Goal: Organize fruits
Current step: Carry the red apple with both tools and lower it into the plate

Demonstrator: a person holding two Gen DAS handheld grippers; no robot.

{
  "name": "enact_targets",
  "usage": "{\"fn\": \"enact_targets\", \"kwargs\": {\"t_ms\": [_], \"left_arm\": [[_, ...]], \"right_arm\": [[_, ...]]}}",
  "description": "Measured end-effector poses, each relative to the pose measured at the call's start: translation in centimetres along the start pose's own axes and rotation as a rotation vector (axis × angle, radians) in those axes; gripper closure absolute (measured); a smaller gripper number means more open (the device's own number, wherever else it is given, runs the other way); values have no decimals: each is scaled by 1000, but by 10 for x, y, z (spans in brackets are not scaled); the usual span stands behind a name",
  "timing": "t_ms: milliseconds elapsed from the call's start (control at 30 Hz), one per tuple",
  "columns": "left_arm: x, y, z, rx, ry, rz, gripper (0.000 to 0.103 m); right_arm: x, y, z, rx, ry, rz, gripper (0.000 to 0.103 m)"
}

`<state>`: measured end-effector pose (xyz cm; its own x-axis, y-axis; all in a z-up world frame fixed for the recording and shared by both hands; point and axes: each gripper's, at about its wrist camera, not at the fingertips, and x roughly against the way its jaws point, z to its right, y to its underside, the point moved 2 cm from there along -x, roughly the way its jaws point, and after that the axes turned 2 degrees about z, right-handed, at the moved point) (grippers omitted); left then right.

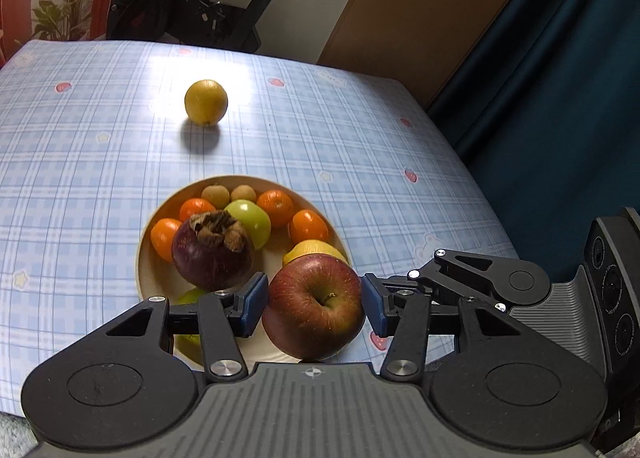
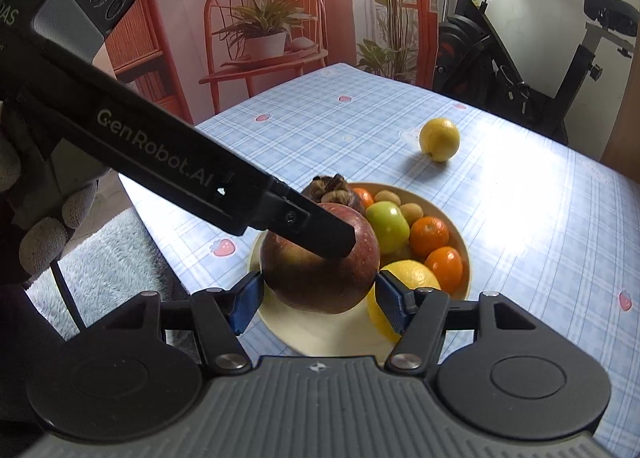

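On the left of the cream plate (image 1: 240, 181) sits a big dark purple fruit (image 1: 212, 254) with a dry brown top. Around it in the plate lie little oranges (image 1: 275, 207), two small brown fruits (image 1: 216, 195) and a green apple (image 1: 250, 221).

In the middle, the left gripper (image 1: 314, 298) squeezes a red apple (image 1: 312, 310) between its blue pads, one pad on each side. The apple hangs over the near edge of the plate. A yellow lemon (image 1: 312, 250) peeks out just behind it.

The right gripper (image 2: 318, 298) comes in from the right and pinches the same apple too, its pads pressing the sides. So both grippers hold one apple together.

Well apart from the plate, a round yellow fruit (image 1: 206, 102) sits alone on the blue checked bench (image 1: 80, 137).

A gloved hand (image 2: 44, 225) holds the left gripper.
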<state>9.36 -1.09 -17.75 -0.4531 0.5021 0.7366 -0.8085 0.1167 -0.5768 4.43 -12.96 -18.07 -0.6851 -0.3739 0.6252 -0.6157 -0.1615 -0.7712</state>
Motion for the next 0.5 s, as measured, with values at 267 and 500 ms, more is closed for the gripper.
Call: {"fn": "enact_targets", "kwargs": {"t_ms": [267,500], "left_arm": [[-19,9,-15,46,0,-54,50],[-31,9,-21,54,-7,-69,50]], "right_arm": [[-17,14,10,-76,-57,-45,39],[-33,19,16,-124,-68,-73,39]]}}
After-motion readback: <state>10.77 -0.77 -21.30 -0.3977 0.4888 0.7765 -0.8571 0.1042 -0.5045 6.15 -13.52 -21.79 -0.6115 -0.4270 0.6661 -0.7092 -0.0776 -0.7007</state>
